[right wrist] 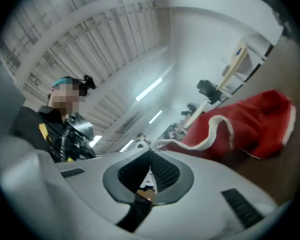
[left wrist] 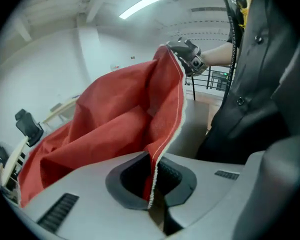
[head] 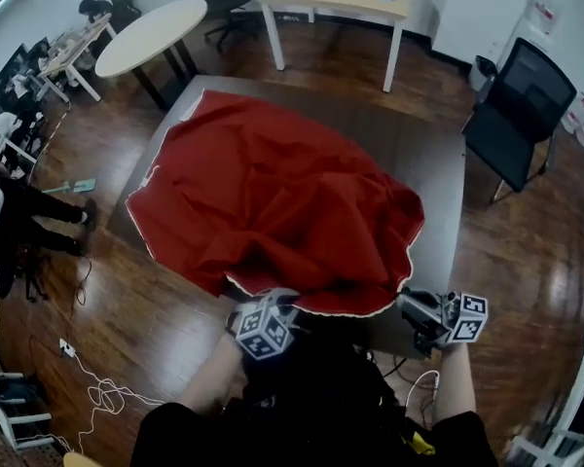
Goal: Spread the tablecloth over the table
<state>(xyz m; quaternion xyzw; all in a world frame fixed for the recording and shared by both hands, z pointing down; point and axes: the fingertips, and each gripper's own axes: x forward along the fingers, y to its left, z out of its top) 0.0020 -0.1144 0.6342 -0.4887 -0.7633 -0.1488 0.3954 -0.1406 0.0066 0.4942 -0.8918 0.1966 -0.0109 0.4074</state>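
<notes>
Tablecloth (head: 273, 193) is lying rumpled on the table (head: 433, 163), the table's right side bare; we are clamping its hem with left gripper (head: 280, 298) and right gripper (head: 405, 303), spreading unfinished.

The left gripper (head: 270, 309) sat at the near edge of the table (head: 438, 178), tilted downward, with its jaws closed on the hem of the cloth (head: 273, 197). The right gripper (head: 409, 305) was near the table's near right corner, held about level, its jaws pressed together on the cloth's white-edged hem. The left forearm (head: 206, 377) angled in from the body. The right forearm (head: 455, 385) ran almost straight forward. The two grippers were well apart.
</notes>
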